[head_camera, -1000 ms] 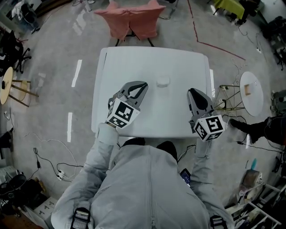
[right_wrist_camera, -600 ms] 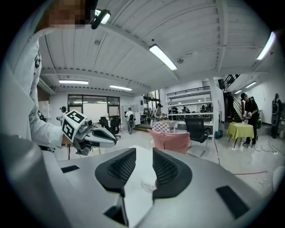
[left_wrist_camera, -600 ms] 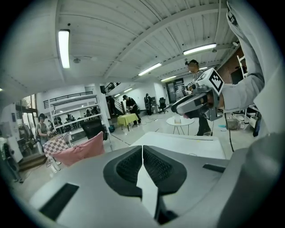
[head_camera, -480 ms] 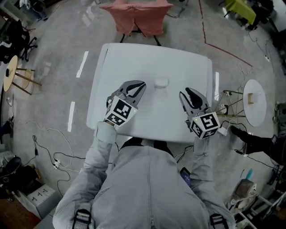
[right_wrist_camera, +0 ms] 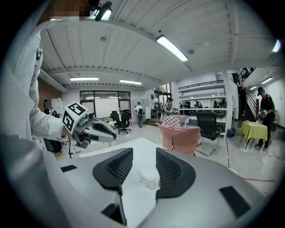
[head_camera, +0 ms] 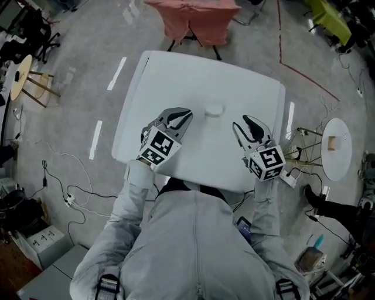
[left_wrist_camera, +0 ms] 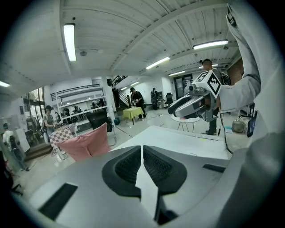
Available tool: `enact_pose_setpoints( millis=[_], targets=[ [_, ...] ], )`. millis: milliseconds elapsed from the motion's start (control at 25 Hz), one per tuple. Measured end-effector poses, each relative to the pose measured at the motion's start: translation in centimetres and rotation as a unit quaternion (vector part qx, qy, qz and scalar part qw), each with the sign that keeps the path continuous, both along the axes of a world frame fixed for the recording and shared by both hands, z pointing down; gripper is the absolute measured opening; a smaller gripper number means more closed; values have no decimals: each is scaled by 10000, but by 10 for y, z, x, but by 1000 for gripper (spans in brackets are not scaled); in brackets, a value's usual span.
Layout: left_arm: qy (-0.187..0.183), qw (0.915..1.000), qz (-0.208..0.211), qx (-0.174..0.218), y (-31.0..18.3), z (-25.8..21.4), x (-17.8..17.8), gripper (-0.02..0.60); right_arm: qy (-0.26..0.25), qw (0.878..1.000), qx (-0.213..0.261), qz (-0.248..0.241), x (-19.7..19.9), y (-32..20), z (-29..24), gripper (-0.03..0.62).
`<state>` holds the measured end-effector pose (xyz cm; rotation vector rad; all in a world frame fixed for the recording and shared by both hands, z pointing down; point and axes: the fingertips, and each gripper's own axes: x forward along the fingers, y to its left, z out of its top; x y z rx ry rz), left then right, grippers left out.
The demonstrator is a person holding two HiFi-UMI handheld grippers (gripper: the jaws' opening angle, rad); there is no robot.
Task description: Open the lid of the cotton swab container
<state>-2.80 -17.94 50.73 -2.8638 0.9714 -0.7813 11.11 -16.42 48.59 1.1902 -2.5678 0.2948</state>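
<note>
White table, whitish cotton swab container. The left gripper and right gripper are grey with black, mesh-patterned pads, and their 2 cubes carry black-and-white square markers. The person's sleeves are pale grey. The cloth is salmon-pink. The grey floor is marked with white tape and a red line.

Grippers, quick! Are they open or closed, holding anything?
Left gripper: closed, empty.
Right gripper: jaws opening, nothing between them; cotton swab container lies ahead.
</note>
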Motion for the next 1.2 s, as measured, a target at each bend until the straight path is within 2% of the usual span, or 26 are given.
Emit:
enact_pose_setpoints(
  millis=[320,720,1200],
  targets=[
    [-97,9998,-112,-149,-12,13,-6,23,286,9989,-147,-345,-13,-20,28,196],
    [-194,9988,-273,-354,-26,30,-8,21,415,9943,-538,-822,-23,-46,83,220],
    [-285,9981,-256,-484,-38,50,9,23,571,9876,-949,-1110,-19,-72,157,239]
  ],
)
